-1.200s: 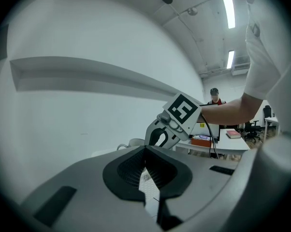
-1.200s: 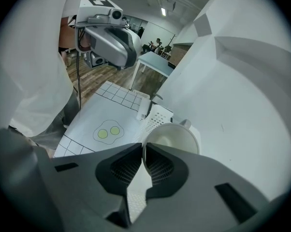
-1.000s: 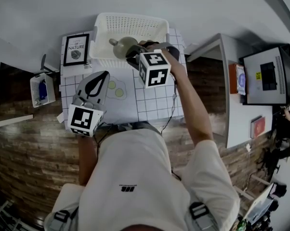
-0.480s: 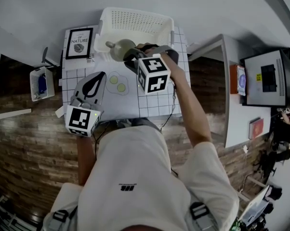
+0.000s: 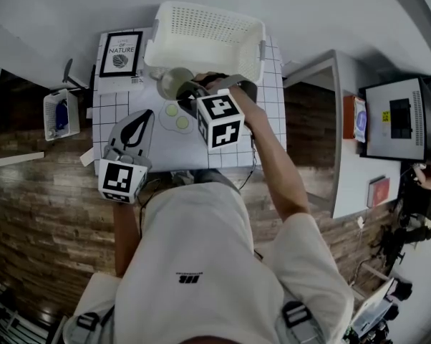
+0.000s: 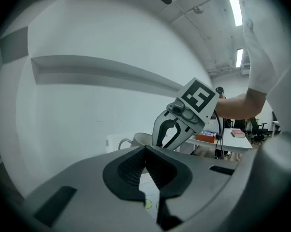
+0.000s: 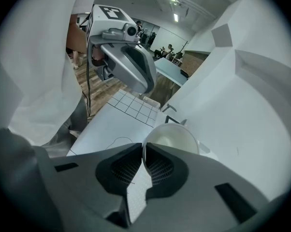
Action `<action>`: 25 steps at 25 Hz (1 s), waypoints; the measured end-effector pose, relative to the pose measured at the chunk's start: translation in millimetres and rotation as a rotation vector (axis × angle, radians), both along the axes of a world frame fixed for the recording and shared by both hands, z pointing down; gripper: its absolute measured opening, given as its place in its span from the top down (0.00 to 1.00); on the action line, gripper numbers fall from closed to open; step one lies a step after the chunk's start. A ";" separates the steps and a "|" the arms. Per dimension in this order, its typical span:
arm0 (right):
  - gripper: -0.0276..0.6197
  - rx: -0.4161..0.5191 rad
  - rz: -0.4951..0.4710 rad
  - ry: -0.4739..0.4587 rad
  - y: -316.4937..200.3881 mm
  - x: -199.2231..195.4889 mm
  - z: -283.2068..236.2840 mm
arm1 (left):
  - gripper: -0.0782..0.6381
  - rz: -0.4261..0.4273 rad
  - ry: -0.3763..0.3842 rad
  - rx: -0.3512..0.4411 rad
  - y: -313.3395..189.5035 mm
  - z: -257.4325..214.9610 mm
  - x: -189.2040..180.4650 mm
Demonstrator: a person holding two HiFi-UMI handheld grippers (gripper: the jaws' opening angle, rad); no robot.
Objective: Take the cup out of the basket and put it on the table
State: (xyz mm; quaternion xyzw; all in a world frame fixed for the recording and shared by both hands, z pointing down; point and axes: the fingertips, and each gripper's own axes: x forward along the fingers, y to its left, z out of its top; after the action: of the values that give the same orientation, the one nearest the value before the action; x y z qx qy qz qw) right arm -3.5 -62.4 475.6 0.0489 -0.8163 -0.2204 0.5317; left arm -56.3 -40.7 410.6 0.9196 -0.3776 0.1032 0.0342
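A pale cup (image 5: 174, 83) with a side handle hangs in front of the white slotted basket (image 5: 205, 38), over the gridded table (image 5: 269, 124). My right gripper (image 5: 192, 92) is shut on its rim. In the right gripper view the cup (image 7: 173, 138) tilts its open mouth toward the camera, its rim pinched at the right gripper (image 7: 144, 150). My left gripper (image 5: 145, 115) hovers over the table's near left with its jaws shut and nothing in them. In the left gripper view the cup (image 6: 137, 140) shows beyond the left gripper (image 6: 145, 151).
A framed book (image 5: 120, 54) lies left of the basket. A drawn outline with two yellow-green dots (image 5: 177, 117) marks the table below the cup. A small crate (image 5: 58, 117) sits off the table's left edge, and a side desk (image 5: 323, 120) stands at the right.
The right gripper has carried the cup from over the basket's front edge toward me, out over the table. The left gripper has drifted slightly nearer.
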 end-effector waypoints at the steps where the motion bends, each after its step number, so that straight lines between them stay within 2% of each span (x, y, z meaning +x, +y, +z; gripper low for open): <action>1: 0.90 -0.008 -0.008 0.002 3.6 -2.8 4.6 | 0.88 -0.005 0.001 -0.005 2.2 3.0 -1.7; 16: 0.90 -0.114 -0.107 0.040 43.1 -49.7 73.9 | 0.88 -0.079 -0.045 -0.055 28.8 46.6 -27.0; 25: 0.90 -0.163 -0.118 0.069 53.3 -62.5 115.9 | 0.88 -0.133 -0.056 -0.118 38.7 79.7 -45.1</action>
State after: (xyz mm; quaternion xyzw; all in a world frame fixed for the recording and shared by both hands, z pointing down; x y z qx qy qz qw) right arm -65.9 -9.1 591.5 -0.0503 -0.8141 -0.1861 0.5478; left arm -101.4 -2.0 490.3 0.8856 -0.4320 0.1484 0.0846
